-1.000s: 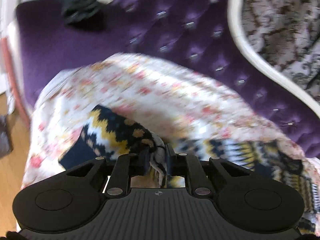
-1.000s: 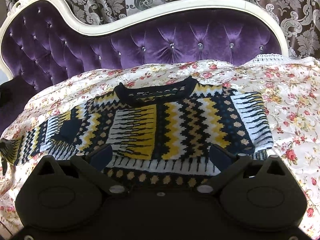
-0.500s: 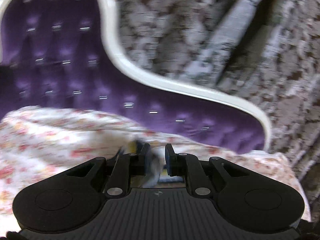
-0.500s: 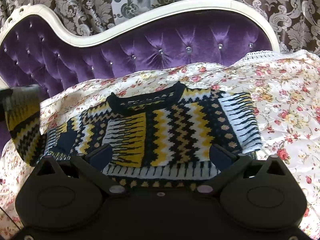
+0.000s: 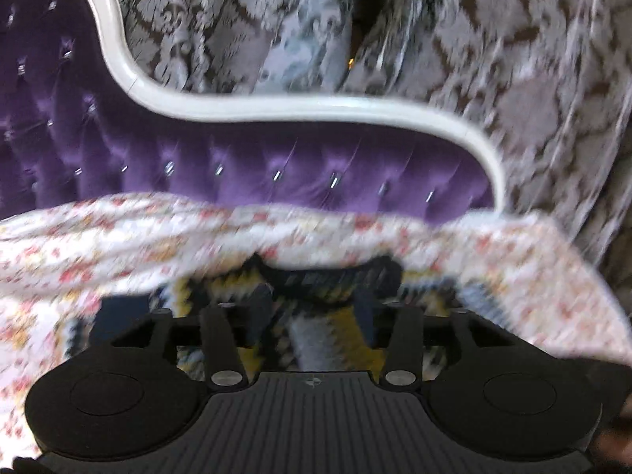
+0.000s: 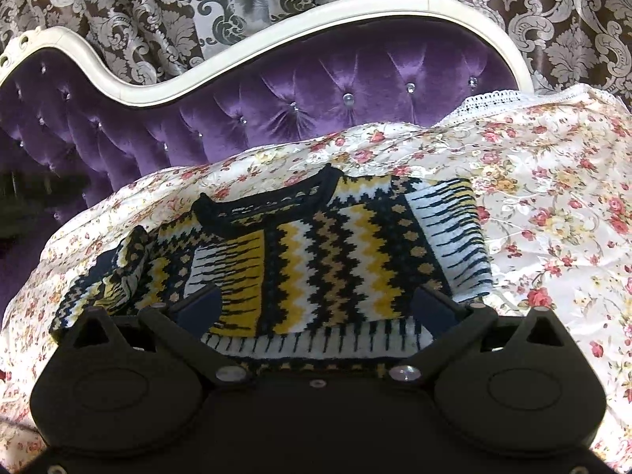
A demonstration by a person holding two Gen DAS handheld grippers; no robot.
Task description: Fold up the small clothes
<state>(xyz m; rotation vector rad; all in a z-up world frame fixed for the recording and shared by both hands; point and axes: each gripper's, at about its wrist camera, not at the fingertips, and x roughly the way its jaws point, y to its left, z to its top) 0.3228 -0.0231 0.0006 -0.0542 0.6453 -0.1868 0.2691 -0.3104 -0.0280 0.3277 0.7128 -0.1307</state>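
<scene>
A small knitted sweater point(image 6: 335, 252) in navy, yellow and white zigzags lies flat on a floral sheet point(image 6: 533, 197), neck towards the sofa back. Its left sleeve point(image 6: 126, 268) lies crumpled, folded in over the body's left side. My right gripper point(image 6: 316, 304) hovers open over the hem, pads wide apart and holding nothing. In the blurred left wrist view my left gripper point(image 5: 314, 300) is opening just below the sweater's point(image 5: 328, 335) dark collar. Knit shows in the gap, but the pads do not press on it.
The floral sheet point(image 5: 158, 237) covers the seat of a purple tufted sofa point(image 6: 316, 91) with a white curved frame point(image 6: 355, 4). Patterned curtains point(image 6: 118, 8) hang behind. A dark shape point(image 6: 31, 197) sits at the sofa's left end.
My left gripper carried the sleeve rightwards over the sweater, then spread its jaws and let go. The sleeve now lies bunched on the sweater's left side. The right gripper stayed open over the hem.
</scene>
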